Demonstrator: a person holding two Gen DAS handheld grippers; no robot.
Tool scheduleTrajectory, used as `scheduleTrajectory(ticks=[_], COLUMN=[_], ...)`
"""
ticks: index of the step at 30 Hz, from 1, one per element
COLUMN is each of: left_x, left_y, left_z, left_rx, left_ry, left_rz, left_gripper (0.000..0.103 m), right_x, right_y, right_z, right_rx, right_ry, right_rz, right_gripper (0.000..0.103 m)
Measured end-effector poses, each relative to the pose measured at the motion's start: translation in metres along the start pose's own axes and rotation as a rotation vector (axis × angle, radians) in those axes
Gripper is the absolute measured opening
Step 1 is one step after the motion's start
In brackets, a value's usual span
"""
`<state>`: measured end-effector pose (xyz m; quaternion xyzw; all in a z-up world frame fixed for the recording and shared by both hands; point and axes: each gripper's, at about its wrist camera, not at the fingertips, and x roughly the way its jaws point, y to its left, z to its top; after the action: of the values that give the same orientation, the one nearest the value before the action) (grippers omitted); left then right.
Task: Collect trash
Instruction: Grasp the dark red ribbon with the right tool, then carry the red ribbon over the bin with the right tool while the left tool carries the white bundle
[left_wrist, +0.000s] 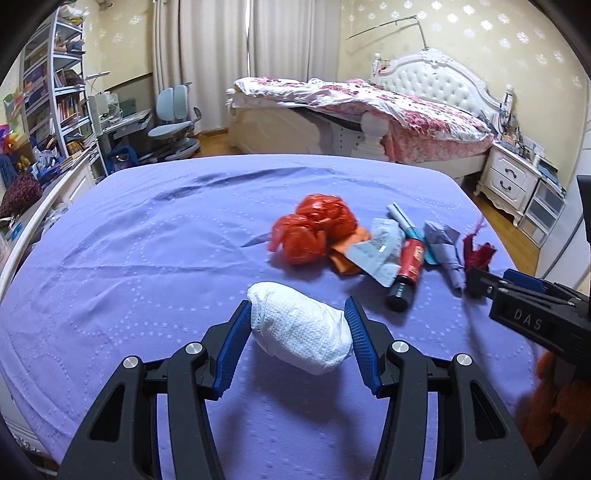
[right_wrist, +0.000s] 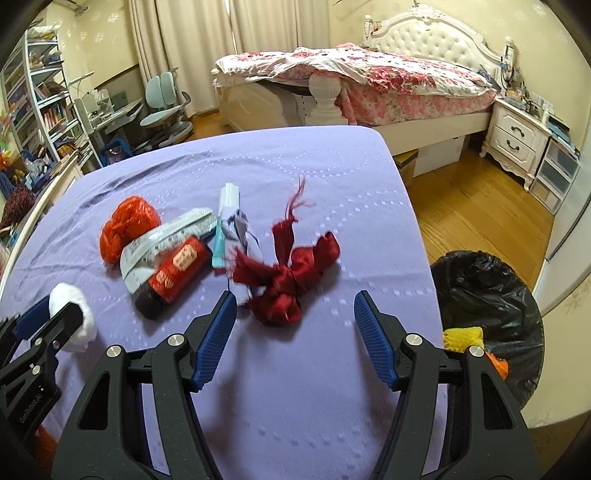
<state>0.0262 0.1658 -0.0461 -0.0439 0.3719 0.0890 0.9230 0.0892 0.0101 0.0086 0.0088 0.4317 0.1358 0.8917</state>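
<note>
Left hand-held gripper (left_wrist: 299, 325) straddles white tissue wad (left_wrist: 301, 330), both pads touching it, wad held just above purple surface (left_wrist: 147, 240). Right hand-held gripper (right_wrist: 295, 332) open, nothing between its pads, hovering just short of dark red ribbon (right_wrist: 291, 273).

Only right view shows black-lined bin (right_wrist: 491, 295) just off the surface's right edge, yellow and orange scraps inside, plus wood floor beyond.

Left view shows the pile better: orange bag (left_wrist: 314, 232), grey pouch (left_wrist: 380, 251), red tube (left_wrist: 406, 273), folded grey paper (left_wrist: 443, 247), all touching or overlapping, right of centre.

Left half of surface bare; far edge rounded, bed (left_wrist: 369, 110) behind.
</note>
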Motion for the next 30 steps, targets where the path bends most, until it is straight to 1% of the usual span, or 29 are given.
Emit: scheduleTrajectory(ticks=[2,4,6,9,10,14,17,30], left_x=[0.002,0.005,0.006,0.008,0.009,0.007,0.004,-0.010], left_y=[0.005,0.010,0.013,0.014,0.014,0.015,0.014,-0.003], left_z=[0.001,0.001,0.000,-0.003,-0.004,-0.008,-0.010,-0.017], left_rx=[-0.005,-0.014,-0.023,-0.031,-0.033,-0.032,-0.029,0.002], left_ry=[-0.002,0.002,0.009,0.019,0.024,0.028,0.025,0.005], left_rz=[0.008,0.010,0.010,0.006,0.004,0.001,-0.001,-0.040], left_gripper=[0.053,0.053,0.053,0.053,0.053,0.053,0.053,0.053], right_x=[0.003,0.006,0.008,0.007,0.007,0.004,-0.002,-0.032], right_y=[0.001,0.002,0.003,0.004,0.003,-0.001,-0.005,-0.029], right_z=[0.002,0.003,0.001,0.000,-0.001,-0.004,-0.008,-0.030], right_rx=[0.005,0.004,0.001,-0.007,-0.007,0.002,0.012,0.037], right_ry=[0.009,0.018,0.027,0.031,0.031,0.026,0.018,-0.009], right_rz=[-0.007,-0.010,-0.012,0.006,0.009,0.017,0.023,0.013], right_gripper=[0.057,0.055,0.049,0.034,0.026,0.022,0.021,0.020])
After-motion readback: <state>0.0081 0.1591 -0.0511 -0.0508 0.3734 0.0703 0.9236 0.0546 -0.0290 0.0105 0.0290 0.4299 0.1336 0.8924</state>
